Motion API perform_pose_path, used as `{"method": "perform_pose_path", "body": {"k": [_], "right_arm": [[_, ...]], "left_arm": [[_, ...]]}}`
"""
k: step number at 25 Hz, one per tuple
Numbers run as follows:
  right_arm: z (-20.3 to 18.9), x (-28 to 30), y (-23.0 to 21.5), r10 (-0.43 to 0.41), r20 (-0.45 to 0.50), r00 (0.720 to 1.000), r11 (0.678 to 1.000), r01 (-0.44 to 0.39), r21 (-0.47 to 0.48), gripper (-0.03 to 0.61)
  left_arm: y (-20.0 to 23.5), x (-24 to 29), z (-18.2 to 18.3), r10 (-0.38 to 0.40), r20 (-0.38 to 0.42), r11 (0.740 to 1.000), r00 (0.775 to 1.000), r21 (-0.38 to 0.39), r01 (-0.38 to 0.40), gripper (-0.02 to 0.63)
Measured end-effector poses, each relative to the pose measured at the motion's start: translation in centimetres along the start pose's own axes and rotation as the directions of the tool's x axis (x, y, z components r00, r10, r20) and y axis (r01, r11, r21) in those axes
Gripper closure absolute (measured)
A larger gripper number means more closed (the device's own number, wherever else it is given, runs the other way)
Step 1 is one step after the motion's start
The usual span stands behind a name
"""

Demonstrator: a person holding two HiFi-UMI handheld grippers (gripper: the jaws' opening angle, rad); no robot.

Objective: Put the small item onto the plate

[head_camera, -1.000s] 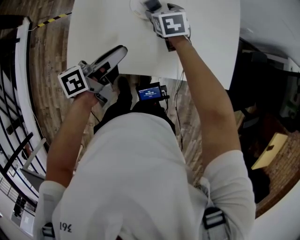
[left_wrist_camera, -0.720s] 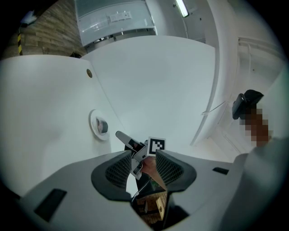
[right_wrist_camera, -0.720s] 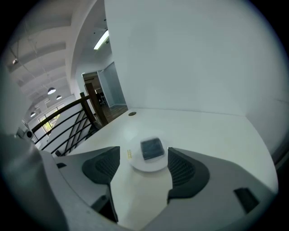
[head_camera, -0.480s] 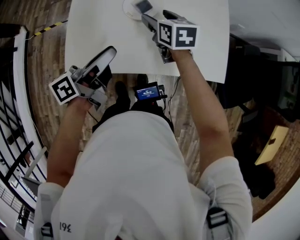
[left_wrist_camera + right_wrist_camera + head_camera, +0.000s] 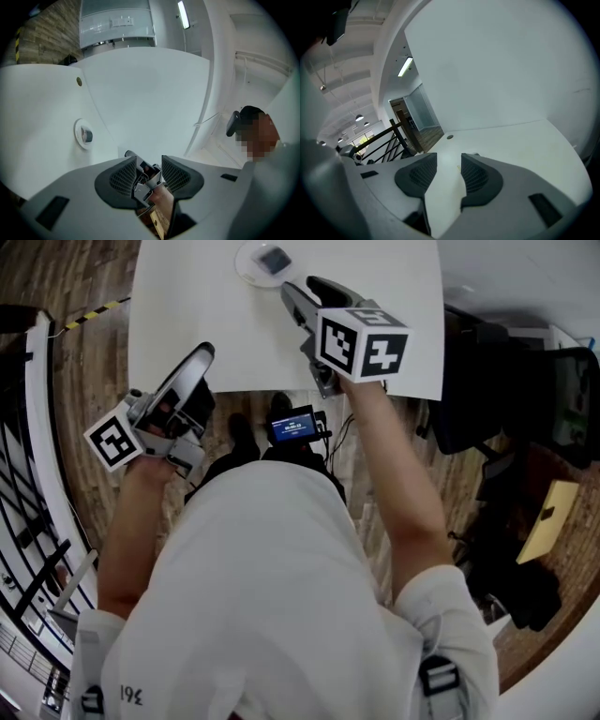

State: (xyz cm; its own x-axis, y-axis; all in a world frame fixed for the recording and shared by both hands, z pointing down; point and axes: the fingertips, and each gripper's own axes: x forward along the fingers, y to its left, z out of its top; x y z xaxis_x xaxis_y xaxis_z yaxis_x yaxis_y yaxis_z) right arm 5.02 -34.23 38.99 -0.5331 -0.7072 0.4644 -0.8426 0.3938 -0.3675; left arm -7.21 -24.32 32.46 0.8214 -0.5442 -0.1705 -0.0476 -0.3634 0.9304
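In the head view, a small round white plate [image 5: 242, 266] is seen at the far side of the white table [image 5: 187, 306], and the small item [image 5: 274, 259] is found lying on it, near its middle. The item is shown as a dark grey-blue, roughly square piece, flat-looking. The right gripper [image 5: 305, 292] is held just beside the plate and apart from it. This is judged to be a clearing position, since the placing looks already done. The left gripper [image 5: 199, 360] is kept at the near table edge, well apart from the plate, presumably because no part in the placing is asked of it. In the left gripper view, the plate [image 5: 78, 131] and the small item [image 5: 87, 136] are seen far off on the table [image 5: 42, 122]. The left gripper [image 5: 149, 161] is shown with its jaws narrowly apart. Only a metal fitting [image 5: 143, 185] and some wood floor are glimpsed through the gap, and nothing is seen pressed by the pads. In the right gripper view, the right gripper [image 5: 449, 164] is shown with jaws that have just been closing to a narrow gap. Nothing is held between them, and only bare table [image 5: 511, 140] is seen beyond.
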Motion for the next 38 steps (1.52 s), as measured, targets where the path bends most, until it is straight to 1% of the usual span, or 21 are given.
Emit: {"method": "perform_pose_path", "body": {"k": [2,6,11,13,18,21,23,25,31,38], "right_arm": [[0.3,-1.4,0.9,0.007,0.026,1.000,1.000,-0.007,0.008,0.454],[1.0,-4.2,2.4,0.015,0.082,0.997,0.999,-0.019,0.045,0.577],[1.6,-7.4,4.4,0.073,0.134,0.988,0.989,-0.089,0.117,0.577],[2.0,-8.8,5.2,0.101,0.163,0.981,0.980,-0.127,0.156,0.577],[3.5,-12.4,7.3,0.172,0.260,0.950,0.944,-0.234,0.231,0.577],[4.8,-14.2,8.4,0.213,0.321,0.923,0.919,-0.301,0.256,0.577],[5.4,-14.9,8.8,0.228,0.351,0.908,0.910,-0.327,0.255,0.577],[5.7,-15.3,8.9,0.229,0.366,0.902,0.912,-0.330,0.242,0.577],[5.9,-15.6,8.1,0.199,0.375,0.906,0.919,-0.305,0.248,0.577],[5.1,-16.3,7.9,0.183,0.373,0.910,0.928,-0.285,0.241,0.577]], "left_arm": [[-1.2,-0.2,0.0,-0.022,-0.001,1.000,1.000,0.006,0.022,0.442],[-3.6,-0.7,0.0,-0.070,-0.010,0.997,0.998,0.027,0.070,0.442],[-5.9,-1.7,-0.2,-0.111,-0.014,0.993,0.994,0.038,0.112,0.442],[-6.6,-2.2,-0.5,-0.122,-0.019,0.992,0.992,0.035,0.123,0.442],[-8.6,-3.4,-0.9,-0.160,-0.002,0.987,0.987,0.033,0.160,0.442],[-10.1,-3.5,-1.2,-0.204,-0.005,0.978,0.979,0.041,0.204,0.442],[-10.8,-3.5,-1.5,-0.234,-0.017,0.971,0.972,0.047,0.234,0.442],[-11.3,-3.3,-1.6,-0.256,-0.028,0.965,0.966,0.055,0.257,0.442],[-12.6,-2.8,-1.8,-0.314,-0.058,0.946,0.948,0.072,0.317,0.442],[-13.3,-2.8,-2.9,-0.341,-0.072,0.935,0.937,0.074,0.346,0.442]]}}
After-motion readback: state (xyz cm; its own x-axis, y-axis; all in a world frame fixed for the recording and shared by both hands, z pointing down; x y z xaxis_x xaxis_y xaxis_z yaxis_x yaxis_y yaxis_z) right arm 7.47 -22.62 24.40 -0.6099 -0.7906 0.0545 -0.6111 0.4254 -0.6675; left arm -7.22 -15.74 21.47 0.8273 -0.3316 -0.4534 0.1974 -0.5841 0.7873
